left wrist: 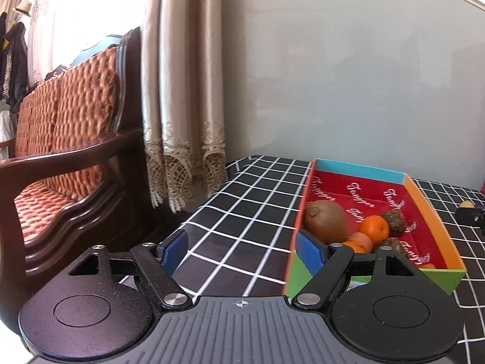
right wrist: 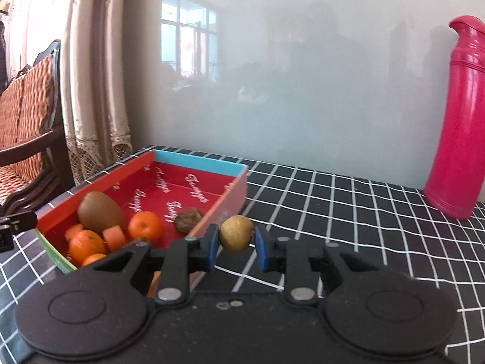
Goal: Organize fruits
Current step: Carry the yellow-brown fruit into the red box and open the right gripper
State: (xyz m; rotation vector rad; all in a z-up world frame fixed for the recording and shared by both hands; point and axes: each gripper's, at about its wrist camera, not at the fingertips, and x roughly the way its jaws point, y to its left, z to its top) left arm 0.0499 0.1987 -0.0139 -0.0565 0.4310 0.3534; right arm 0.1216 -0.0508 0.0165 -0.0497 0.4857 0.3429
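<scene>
Black cloth with a white grid covers the worktop (right wrist: pixel 348 200), which runs up to a pale glossy wall; a curtain (left wrist: pixel 182 91) and a wooden bench with woven orange cushions (left wrist: pixel 60 139) stand off its left end. I take the red box (right wrist: pixel 194 188) as my landmark. Inside it, at the near end, I see a kiwi (right wrist: pixel 100 213), tangerines (right wrist: pixel 145 226), a piece of carrot (right wrist: pixel 114 238) and a walnut (right wrist: pixel 188 220). My right gripper (right wrist: pixel 235 244) is clenched on a small yellowish-brown fruit (right wrist: pixel 236 232) — held off the cloth, just right of the box's near right wall. My left gripper (left wrist: pixel 242 250) stands released with nothing between its pads, hovering over the cloth at the box's near left corner. Well right of the box, against the wall, stands a pink flask (right wrist: pixel 460 121).
</scene>
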